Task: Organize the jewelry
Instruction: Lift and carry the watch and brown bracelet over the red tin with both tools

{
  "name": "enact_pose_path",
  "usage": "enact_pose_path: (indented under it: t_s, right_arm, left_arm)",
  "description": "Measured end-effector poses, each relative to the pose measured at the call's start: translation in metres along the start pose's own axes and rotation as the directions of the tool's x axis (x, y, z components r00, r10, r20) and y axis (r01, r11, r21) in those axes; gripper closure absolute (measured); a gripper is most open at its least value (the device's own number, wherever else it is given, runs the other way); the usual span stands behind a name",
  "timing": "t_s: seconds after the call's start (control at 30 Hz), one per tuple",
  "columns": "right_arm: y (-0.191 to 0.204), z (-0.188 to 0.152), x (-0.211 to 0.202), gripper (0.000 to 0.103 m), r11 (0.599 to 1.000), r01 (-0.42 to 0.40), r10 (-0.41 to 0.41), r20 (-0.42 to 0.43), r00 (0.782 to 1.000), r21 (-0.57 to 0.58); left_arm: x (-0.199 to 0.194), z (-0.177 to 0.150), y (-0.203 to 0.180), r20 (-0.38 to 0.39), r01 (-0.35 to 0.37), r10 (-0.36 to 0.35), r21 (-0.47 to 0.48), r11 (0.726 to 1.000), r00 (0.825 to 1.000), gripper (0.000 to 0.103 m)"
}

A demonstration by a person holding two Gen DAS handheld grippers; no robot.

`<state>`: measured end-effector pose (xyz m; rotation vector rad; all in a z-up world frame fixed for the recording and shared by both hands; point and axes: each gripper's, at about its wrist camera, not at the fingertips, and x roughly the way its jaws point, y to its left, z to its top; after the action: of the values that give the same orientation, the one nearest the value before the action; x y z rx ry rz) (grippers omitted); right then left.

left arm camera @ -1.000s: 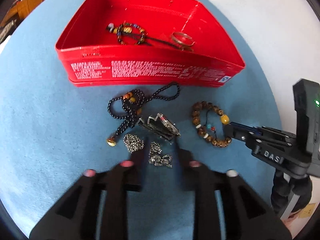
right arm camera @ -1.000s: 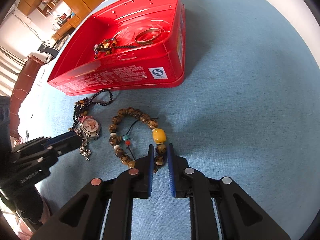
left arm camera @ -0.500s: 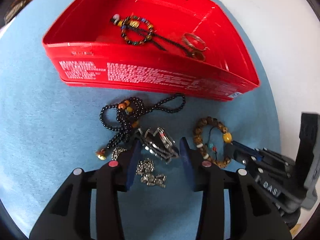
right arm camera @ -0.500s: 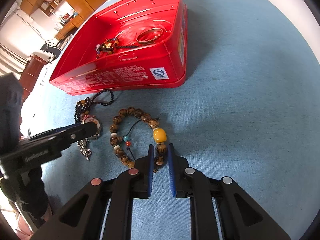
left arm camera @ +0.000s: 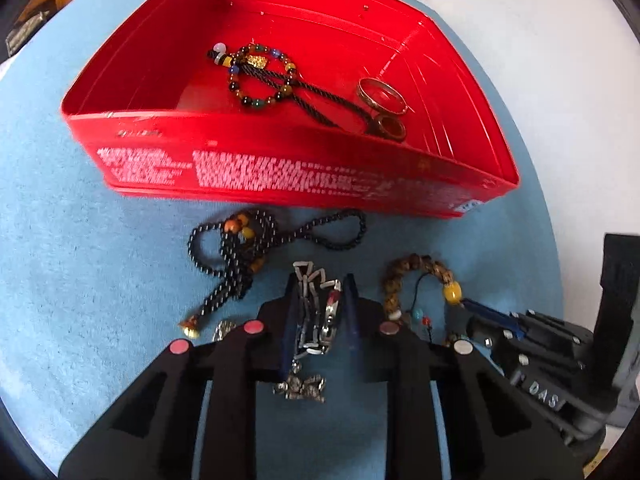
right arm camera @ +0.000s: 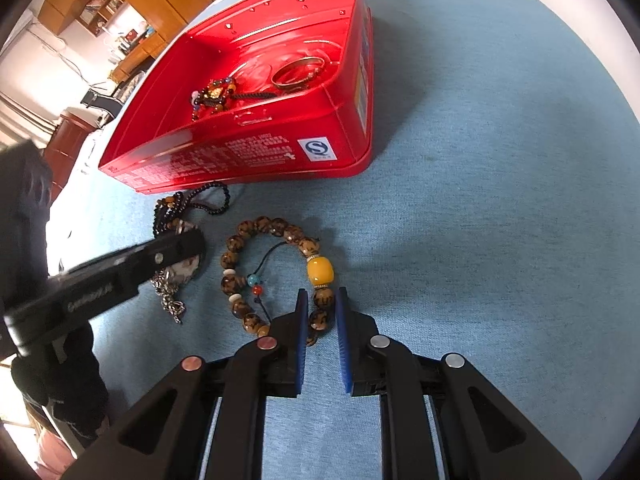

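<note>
Both hand-held grippers pointed steeply down over the blue-covered worktop. Left hand-held gripper: its jaws had just been closing, with the metal-link watch between the pads, though real contact I could not tell. Right hand-held gripper: narrow gap, clamped on the brown bead bracelet just below its yellow bead. One red tin sat in the upper frame holding one multicoloured bead bracelet and two rings. One black bead necklace lay below the tin. Compared with a second earlier, the left gripper had come forward over the watch; the right one had stayed put.
</note>
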<state>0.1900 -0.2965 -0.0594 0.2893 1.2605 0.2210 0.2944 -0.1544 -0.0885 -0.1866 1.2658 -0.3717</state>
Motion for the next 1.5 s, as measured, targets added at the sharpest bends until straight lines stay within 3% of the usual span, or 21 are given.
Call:
enact_pose_path:
  t_s: [0.17,0.3,0.4,0.8,1.17,1.5]
  right_arm:
    - [0.003,0.003,0.002,0.079,1.000,-0.004,0.004,-0.006,1.000,0.003]
    - [0.006,0.008,0.005,0.079,1.000,-0.001,0.001,-0.004,1.000,-0.001]
    - [0.008,0.008,0.006,0.092,0.999,0.029,-0.029,0.027,0.999,-0.024]
    - [0.011,-0.004,-0.031,0.092,0.996,-0.094,0.094,0.072,0.993,-0.001]
    - [0.042,-0.006,-0.068,0.092,0.996,-0.046,0.055,0.116,0.992,-0.074]
    - [0.059,-0.003,-0.100,0.092,0.994,-0.023,0.041,0.166,0.985,-0.111]
  left_arm:
    - [0.000,-0.014,0.001,-0.009,0.016,-0.016,0.031,0.999,1.000,0.084]
    - [0.004,-0.015,-0.001,-0.009,0.023,-0.023,0.037,0.999,1.000,0.083]
    - [0.005,-0.015,0.000,-0.011,0.029,-0.028,0.038,0.999,1.000,0.083]
    - [-0.057,-0.034,0.019,0.044,0.084,-0.087,0.081,0.993,0.995,0.083]
    - [-0.104,-0.051,0.014,0.105,0.085,-0.098,0.124,0.989,0.990,0.083]
    - [-0.123,-0.047,0.016,0.145,0.077,-0.096,0.128,0.989,0.985,0.083]
